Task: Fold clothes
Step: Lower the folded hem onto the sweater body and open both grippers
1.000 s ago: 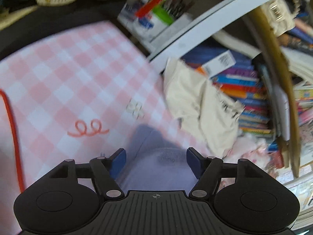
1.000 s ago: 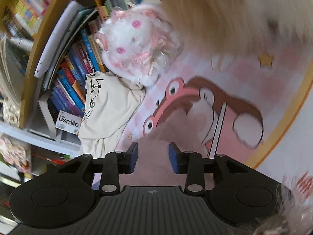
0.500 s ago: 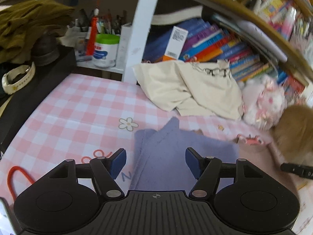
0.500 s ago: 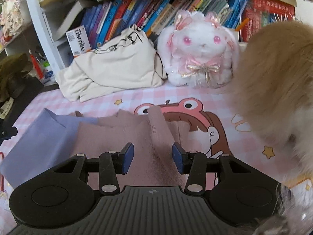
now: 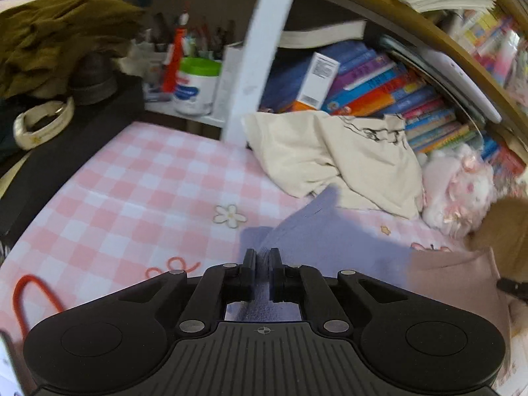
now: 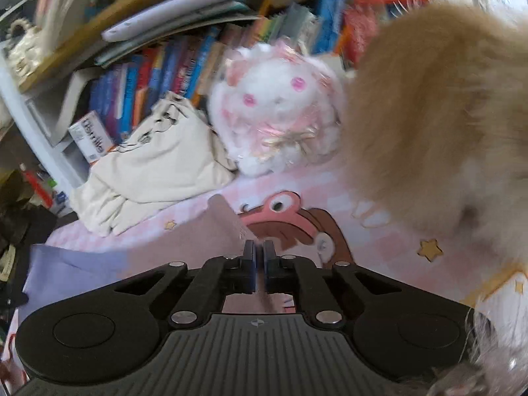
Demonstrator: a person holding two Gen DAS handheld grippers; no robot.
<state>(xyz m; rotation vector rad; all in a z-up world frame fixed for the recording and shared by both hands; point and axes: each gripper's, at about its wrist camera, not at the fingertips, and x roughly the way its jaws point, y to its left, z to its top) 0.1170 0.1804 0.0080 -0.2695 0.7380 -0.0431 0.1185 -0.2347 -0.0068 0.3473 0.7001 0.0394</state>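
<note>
Pink-and-white checked cartoon-print sheet point(image 5: 138, 198) spans everything under both tongs. Fluffy tan animal point(image 6: 439, 105) up right of the right tongs. Crumpled cream cloth bag point(image 5: 330, 158) ahead of the left tongs, by the row of coloured books point(image 5: 379, 85). Two-tone lavender-and-dusty-pink knit garment point(image 5: 330, 241) lies directly below both tongs. Left tongs point(image 5: 262, 257) just snapped closed, pinching its lavender end; right tongs point(image 6: 259, 250) just snapped closed, pinching a raised pink fold
</note>
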